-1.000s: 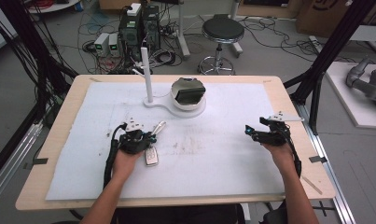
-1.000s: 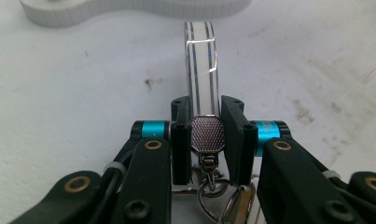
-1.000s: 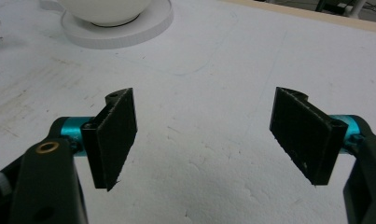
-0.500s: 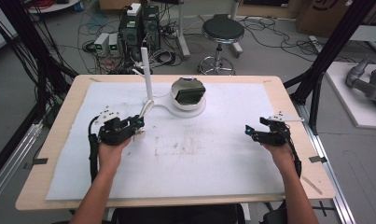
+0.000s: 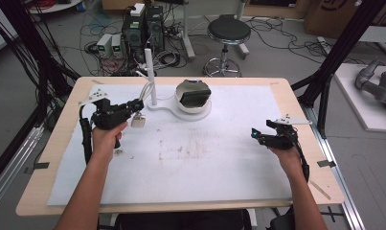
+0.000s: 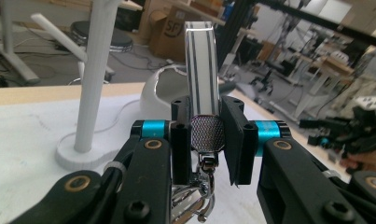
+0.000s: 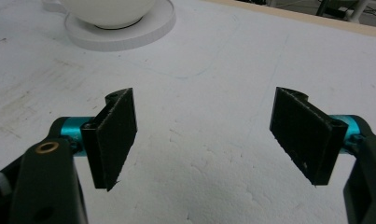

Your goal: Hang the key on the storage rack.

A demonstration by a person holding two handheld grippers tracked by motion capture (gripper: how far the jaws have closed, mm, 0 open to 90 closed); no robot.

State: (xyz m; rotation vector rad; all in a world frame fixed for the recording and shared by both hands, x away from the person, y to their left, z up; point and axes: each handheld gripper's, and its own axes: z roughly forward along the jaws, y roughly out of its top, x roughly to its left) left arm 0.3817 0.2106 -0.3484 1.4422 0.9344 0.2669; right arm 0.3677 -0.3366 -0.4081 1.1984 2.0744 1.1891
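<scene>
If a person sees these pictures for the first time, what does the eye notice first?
First, the left gripper, shut on a striped white strap with a metal clasp, lifted near the white stand with an upright post at the far side of the table. Then the right gripper, open over the white foam sheet at the right.

White strap with 2 dark stripes, silver mesh tag, black jaws on blue pins, beside a white stand.

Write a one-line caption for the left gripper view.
Left gripper clamps a keychain's striped strap upright, white stand just beyond.
</scene>
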